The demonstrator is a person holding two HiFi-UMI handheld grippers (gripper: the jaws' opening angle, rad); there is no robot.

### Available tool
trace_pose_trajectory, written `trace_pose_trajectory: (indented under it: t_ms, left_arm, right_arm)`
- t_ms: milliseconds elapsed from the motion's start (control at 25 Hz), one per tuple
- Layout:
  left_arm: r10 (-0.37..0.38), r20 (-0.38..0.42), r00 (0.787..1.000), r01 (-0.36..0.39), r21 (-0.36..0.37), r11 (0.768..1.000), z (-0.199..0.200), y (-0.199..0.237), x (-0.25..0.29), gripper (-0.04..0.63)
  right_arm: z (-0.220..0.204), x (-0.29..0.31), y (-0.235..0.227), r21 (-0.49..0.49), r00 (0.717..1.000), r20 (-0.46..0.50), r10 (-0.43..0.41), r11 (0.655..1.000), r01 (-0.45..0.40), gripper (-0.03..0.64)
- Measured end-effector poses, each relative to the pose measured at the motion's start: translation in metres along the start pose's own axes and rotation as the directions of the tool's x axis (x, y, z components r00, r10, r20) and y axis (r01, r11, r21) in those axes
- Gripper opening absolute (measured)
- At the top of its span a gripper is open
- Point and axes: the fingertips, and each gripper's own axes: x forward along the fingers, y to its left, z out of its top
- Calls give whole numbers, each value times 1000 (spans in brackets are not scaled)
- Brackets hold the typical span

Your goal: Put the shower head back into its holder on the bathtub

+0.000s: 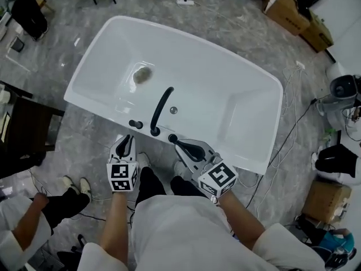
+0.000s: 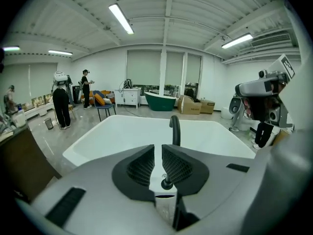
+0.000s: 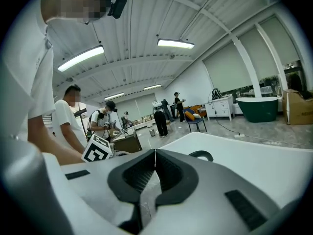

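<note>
The white bathtub [image 1: 248, 151] lies across the head view, its near rim just beyond both grippers. A black curved shower fitting [image 1: 162, 109] rises from that rim and arches over the basin; it also shows upright in the left gripper view [image 2: 174, 129]. Two small black fittings [image 1: 135, 124] [image 1: 172, 138] sit on the rim on either side of its base. My left gripper [image 1: 125, 145] hovers in front of the rim, its jaws a narrow gap apart and empty [image 2: 157, 160]. My right gripper [image 1: 183, 147] is shut on nothing [image 3: 155, 158], near the right-hand fitting.
A grey lump [image 1: 142, 75] lies in the basin near a round drain [image 1: 173, 110]. A person [image 1: 34, 208] stands at the lower left. Cardboard boxes [image 1: 290, 10] and a cable [image 1: 293, 123] lie on the floor to the right; a dark cabinet [image 1: 25, 129] stands at the left.
</note>
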Motion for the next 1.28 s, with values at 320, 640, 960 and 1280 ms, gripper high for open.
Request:
trace_pose_trajectory:
  t_ms: [320, 640, 960, 1280]
  left_arm:
    - [61, 80, 995, -56, -60, 997, 27, -42, -60, 12]
    - [18, 147, 989, -8, -70, 998, 45, -48, -112, 12]
    - [-48, 194, 980, 47, 12, 999, 64, -31, -143, 12]
    - [-81, 212, 974, 78, 23, 997, 67, -11, -151, 12]
  right_arm:
    - [6, -26, 20, -47, 994, 4, 109, 993, -109, 18]
    - [12, -23, 43, -74, 990, -2, 138, 988, -138, 17]
    - [36, -21, 59, -74, 997, 67, 46, 996, -41, 17]
    - [48, -18, 66, -84, 995, 96, -22, 996, 30, 17]
